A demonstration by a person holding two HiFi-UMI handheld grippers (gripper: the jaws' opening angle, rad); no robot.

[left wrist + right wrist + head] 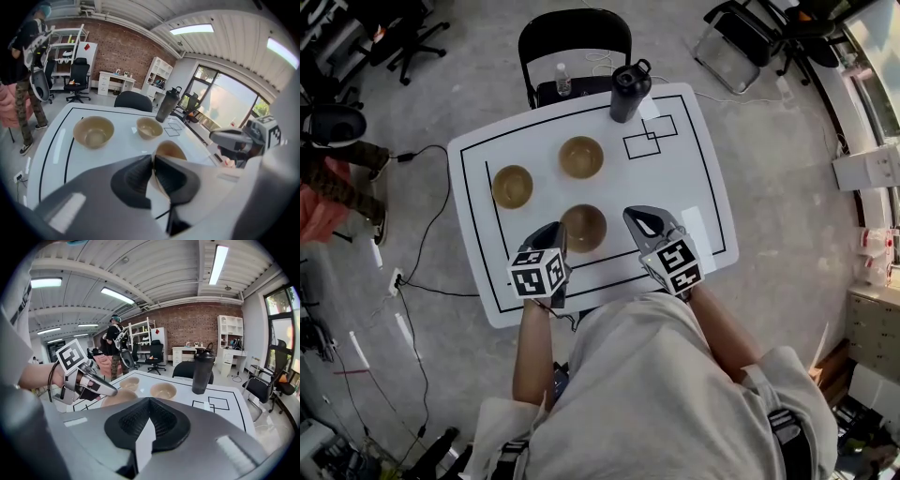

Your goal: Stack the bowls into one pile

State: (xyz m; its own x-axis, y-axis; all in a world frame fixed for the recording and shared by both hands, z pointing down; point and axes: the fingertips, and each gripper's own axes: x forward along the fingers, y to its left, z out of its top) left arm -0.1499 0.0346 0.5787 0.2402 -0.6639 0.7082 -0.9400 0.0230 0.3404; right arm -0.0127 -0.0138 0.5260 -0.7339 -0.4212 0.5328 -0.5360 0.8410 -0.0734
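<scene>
Left gripper (556,232) jaws clamped on rim of tan round bowl (585,228), front centre of white counter (698,178). Right gripper (637,217) jaws together, empty, just beside. Best kept level, carried over left tan bowl (512,187), lowered centred, released once nested.

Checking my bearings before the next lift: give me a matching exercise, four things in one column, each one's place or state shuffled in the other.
1. black bottle
2. left gripper
3. right gripper
4. black chair

A. closed on the near bowl's rim
B. behind the table
C. jaws together, nothing between them
D. standing at the table's far edge

Pairs: 1-D, 2-A, 3-C, 4-B
</scene>
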